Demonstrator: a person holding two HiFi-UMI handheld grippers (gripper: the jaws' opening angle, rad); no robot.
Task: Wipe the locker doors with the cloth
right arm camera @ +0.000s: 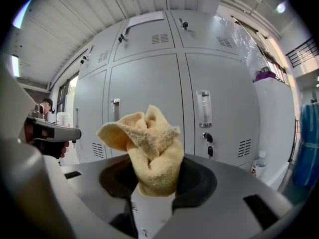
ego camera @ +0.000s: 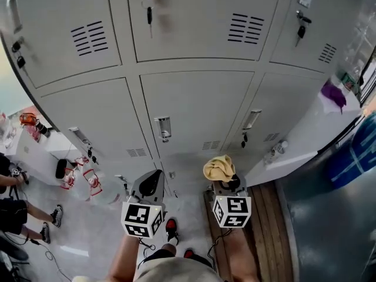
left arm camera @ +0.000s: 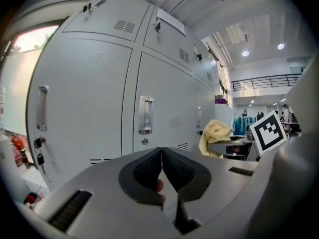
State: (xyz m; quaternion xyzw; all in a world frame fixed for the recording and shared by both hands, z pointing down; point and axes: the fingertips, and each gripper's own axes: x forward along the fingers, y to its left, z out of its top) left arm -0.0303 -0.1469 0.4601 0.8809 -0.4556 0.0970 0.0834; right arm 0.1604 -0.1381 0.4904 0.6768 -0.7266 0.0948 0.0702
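A bunched yellow cloth (right arm camera: 149,148) sticks up between the jaws of my right gripper (right arm camera: 154,176), which is shut on it. In the head view the cloth (ego camera: 219,168) hangs a short way in front of the lower grey locker doors (ego camera: 194,110), apart from them. My left gripper (left arm camera: 162,168) is shut with nothing in it, its pads meeting. It is held (ego camera: 148,184) level with the right one, to its left. From the left gripper view the cloth (left arm camera: 215,133) shows at the right, near the right gripper's marker cube (left arm camera: 269,131).
Handles (ego camera: 163,127) and hanging keys (ego camera: 301,27) stick out from the locker doors. A white shelf (ego camera: 317,128) with a purple rag (ego camera: 333,94) and a bottle (ego camera: 276,151) runs along the right. Another person's legs (ego camera: 23,216) are at the lower left.
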